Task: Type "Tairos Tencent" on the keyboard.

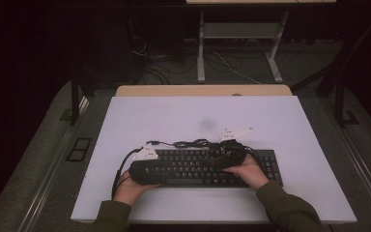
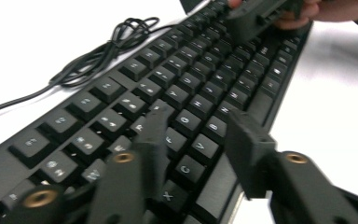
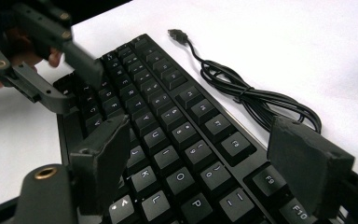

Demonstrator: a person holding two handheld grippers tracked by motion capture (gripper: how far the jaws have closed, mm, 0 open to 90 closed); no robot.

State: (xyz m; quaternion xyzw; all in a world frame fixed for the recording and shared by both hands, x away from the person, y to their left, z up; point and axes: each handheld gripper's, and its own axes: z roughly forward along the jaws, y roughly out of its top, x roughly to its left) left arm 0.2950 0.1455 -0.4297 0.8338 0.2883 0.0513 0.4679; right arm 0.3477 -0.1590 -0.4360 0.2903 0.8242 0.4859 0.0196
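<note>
A black keyboard (image 1: 207, 166) lies flat on the white table top (image 1: 174, 116), near the front edge and parallel to it. Its black cable (image 1: 193, 143), loosely bundled, lies on the table just beyond the keyboard's far edge; in the right gripper view the cable (image 3: 256, 100) ends in a USB plug (image 3: 177, 35) that rests free on the white surface.

The left gripper (image 1: 142, 166) is positioned over the left end of the keyboard. In the left gripper view its two black jaws stand apart above the lower letter rows of the keyboard (image 2: 168, 93), with keys visible in the gap and nothing clamped between the pads. State: open, holding nothing.

The right gripper (image 1: 232, 152) is positioned over the right-centre section of the keyboard. In the right gripper view its jaws are spread wide: one pad is over the near letter rows, the other over the far edge by the function keys (image 3: 261, 184). The keyboard (image 3: 168, 126) lies between the jaws across its depth. Whether the pads press on the keyboard edges cannot be determined. The left gripper (image 3: 51, 70) appears farther off at the upper left of that view, over the keyboard's other end.
</note>
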